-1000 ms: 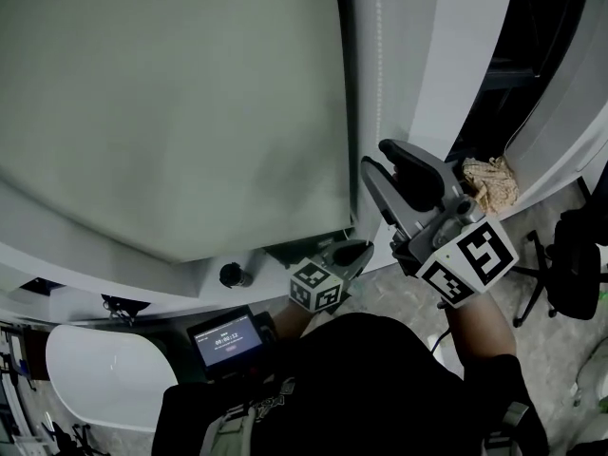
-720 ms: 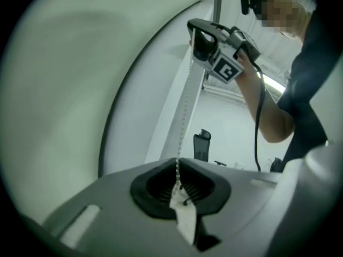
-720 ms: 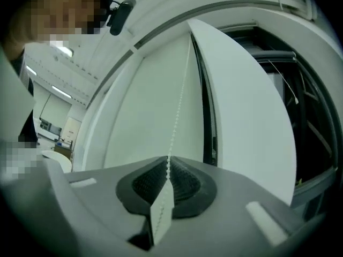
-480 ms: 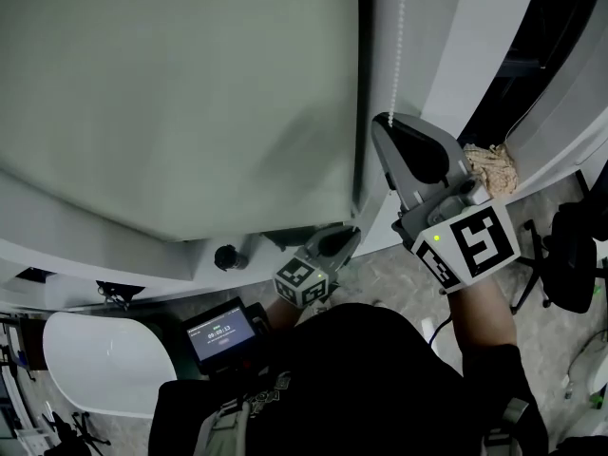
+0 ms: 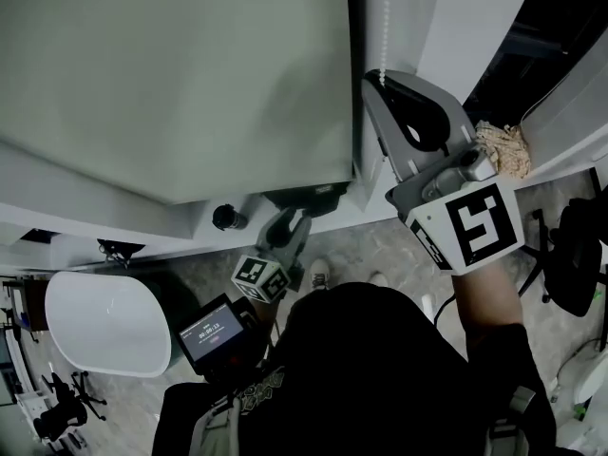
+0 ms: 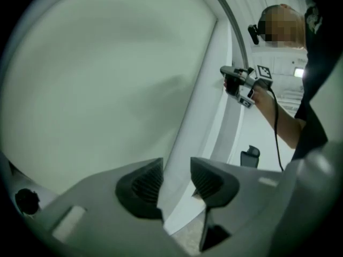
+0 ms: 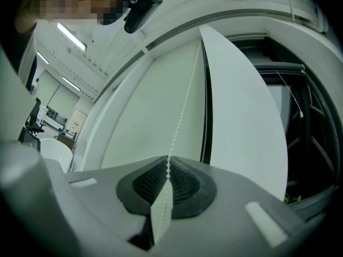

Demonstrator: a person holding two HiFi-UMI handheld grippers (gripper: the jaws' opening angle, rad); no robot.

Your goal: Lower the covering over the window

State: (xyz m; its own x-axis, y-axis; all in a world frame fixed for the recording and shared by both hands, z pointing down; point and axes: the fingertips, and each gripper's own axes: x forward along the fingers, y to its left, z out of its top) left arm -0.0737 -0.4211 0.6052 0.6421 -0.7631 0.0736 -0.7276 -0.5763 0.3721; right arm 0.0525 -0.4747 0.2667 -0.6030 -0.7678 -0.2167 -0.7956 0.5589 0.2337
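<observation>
The grey-green roller blind [image 5: 171,74] hangs over the window, its bottom edge low near the sill. A white bead chain [image 5: 385,17] runs down its right side. My right gripper [image 5: 378,82] is shut on that chain; its jaws have just been closing. In the right gripper view the chain [image 7: 182,111] runs straight into the closed right gripper [image 7: 167,183]. My left gripper [image 5: 291,221] sits below the blind's bottom edge. Its jaws have just been opening, and in the left gripper view nothing lies between the left gripper's [image 6: 177,178] pads. The blind [image 6: 107,90] fills that view.
A black knob [image 5: 224,218] sticks out under the blind. A crumpled cloth [image 5: 503,150] lies on the sill at the right. Below are a white oval table [image 5: 100,335], a small device with a lit screen [image 5: 214,331] and a black chair [image 5: 575,274].
The right gripper, open a second ago, has shut on the bead chain. The left gripper has swung left away from the chain and opened.
</observation>
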